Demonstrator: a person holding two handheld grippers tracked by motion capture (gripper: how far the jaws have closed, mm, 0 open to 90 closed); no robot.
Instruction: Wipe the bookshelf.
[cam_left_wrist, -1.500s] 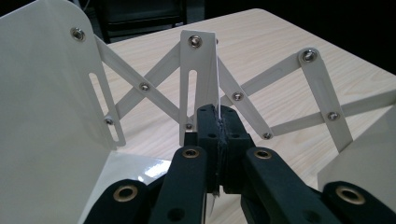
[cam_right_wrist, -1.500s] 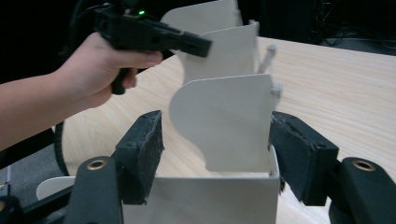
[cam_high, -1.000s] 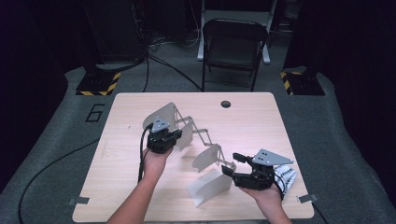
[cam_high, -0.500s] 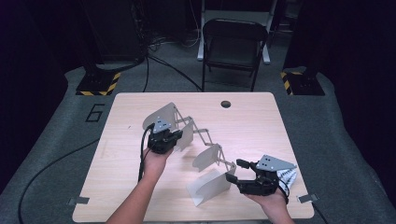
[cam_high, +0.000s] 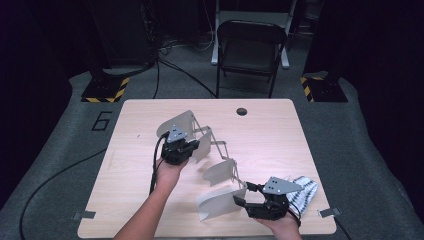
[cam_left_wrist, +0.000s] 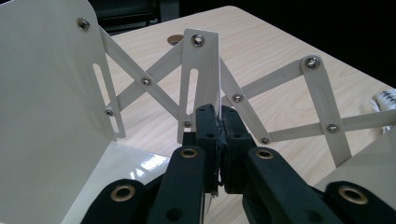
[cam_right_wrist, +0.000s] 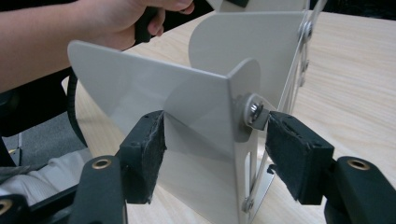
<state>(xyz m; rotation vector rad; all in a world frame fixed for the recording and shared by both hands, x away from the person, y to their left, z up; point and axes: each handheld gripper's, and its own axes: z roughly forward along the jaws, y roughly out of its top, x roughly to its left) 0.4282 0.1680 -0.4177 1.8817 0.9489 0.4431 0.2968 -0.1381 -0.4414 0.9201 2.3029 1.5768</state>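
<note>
on the pale wooden table (cam_high: 280, 135) stands a white metal accordion-style divider rack (cam_high: 220, 170), stretched out across the middle, its second panel pinched tight in the left gripper (cam_high: 181, 147) while the right gripper (cam_high: 248, 195) has its jaws closing around the nearest end panel, beside a striped cloth (cam_high: 305, 187).

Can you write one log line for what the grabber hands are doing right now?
left gripper: shut on middle panel | right gripper: jaws closing around end panel | expandable file rack: stretched out on table

Number "6" on floor mat (cam_high: 102, 121).
</note>
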